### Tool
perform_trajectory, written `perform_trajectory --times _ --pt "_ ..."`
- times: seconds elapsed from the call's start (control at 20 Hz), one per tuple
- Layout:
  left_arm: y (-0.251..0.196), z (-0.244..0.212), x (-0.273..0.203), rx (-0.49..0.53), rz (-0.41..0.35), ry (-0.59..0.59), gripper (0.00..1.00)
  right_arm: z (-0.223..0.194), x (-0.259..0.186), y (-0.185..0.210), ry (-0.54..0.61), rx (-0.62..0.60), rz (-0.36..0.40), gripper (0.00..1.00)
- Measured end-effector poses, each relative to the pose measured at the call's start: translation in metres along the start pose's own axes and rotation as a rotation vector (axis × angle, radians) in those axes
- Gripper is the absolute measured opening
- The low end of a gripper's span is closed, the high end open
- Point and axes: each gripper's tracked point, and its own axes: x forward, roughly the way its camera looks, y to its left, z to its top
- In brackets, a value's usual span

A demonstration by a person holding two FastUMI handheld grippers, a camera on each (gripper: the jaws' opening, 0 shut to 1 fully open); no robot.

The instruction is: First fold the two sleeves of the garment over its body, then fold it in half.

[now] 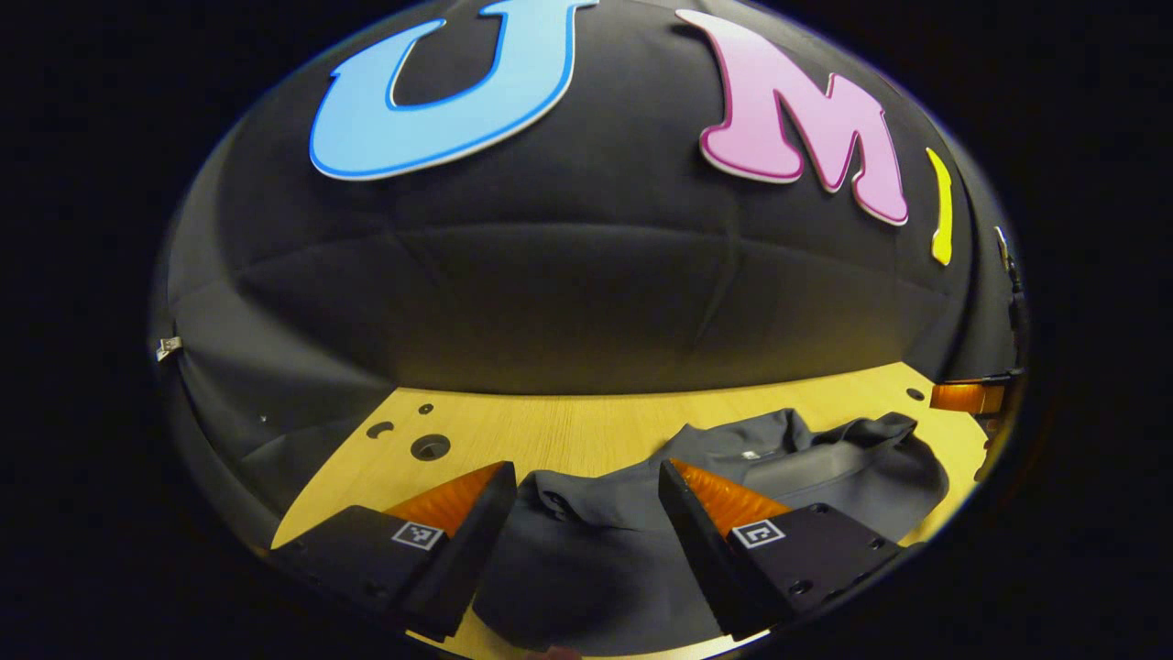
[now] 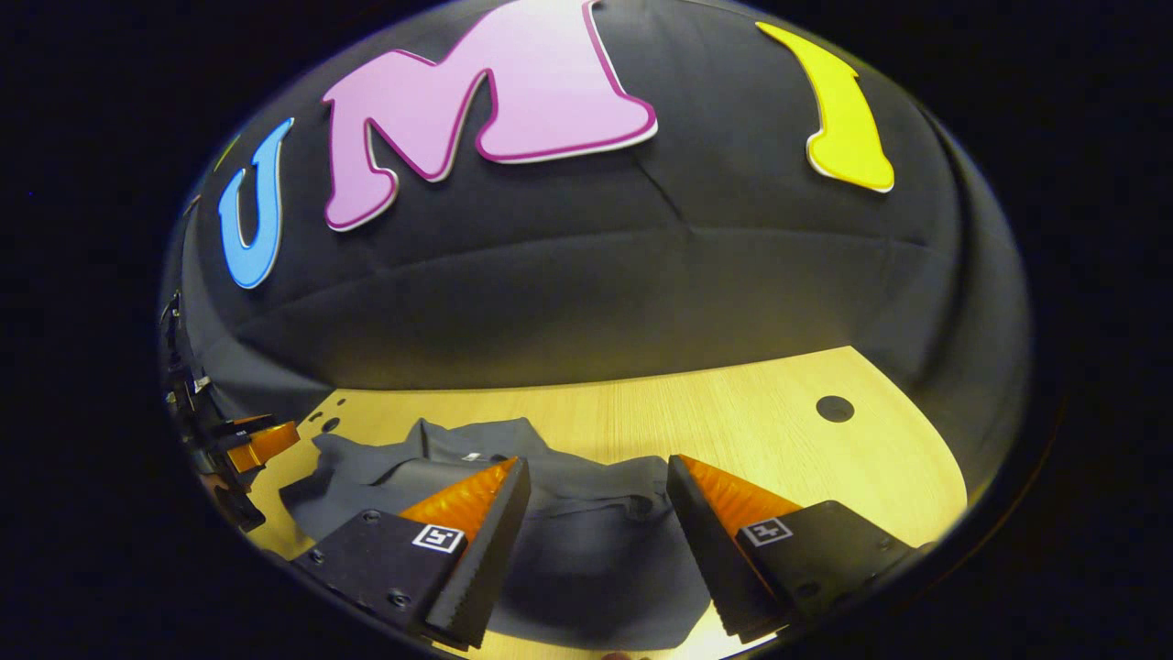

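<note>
The dark grey garment (image 1: 632,513) lies rumpled on the wooden table (image 1: 568,431); left tongs (image 1: 586,481) and right tongs (image 2: 596,477) hover spread wide, empty.

A black cloth wall (image 1: 568,293) stands behind a light wood table (image 1: 568,431), creased and sagging where it meets the tabletop. The table has round holes (image 1: 429,446) near its corners. Light falls warm on the wood; the cloth above is dim.

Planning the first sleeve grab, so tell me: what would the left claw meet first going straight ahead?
Probably the grey garment lying between the open left claw fingers on the wooden table; depth is unclear.
</note>
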Motion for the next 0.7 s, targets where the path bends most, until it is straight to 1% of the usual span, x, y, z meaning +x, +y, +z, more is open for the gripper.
perform_trajectory --times 0.25,0.45,0.7 --pt "-0.015 0.028 -0.066 -0.002 -0.036 -0.048 0.98 0.023 -0.063 0.015 -0.044 0.045 0.007 0.93" --pt "-0.027 0.039 -0.119 -0.01 -0.064 -0.065 0.98 0.036 -0.111 0.026 -0.063 0.023 0.035 0.93" --pt "-0.043 0.038 -0.173 -0.01 -0.104 -0.066 0.98 0.031 -0.167 0.033 -0.063 -0.018 0.052 0.93"
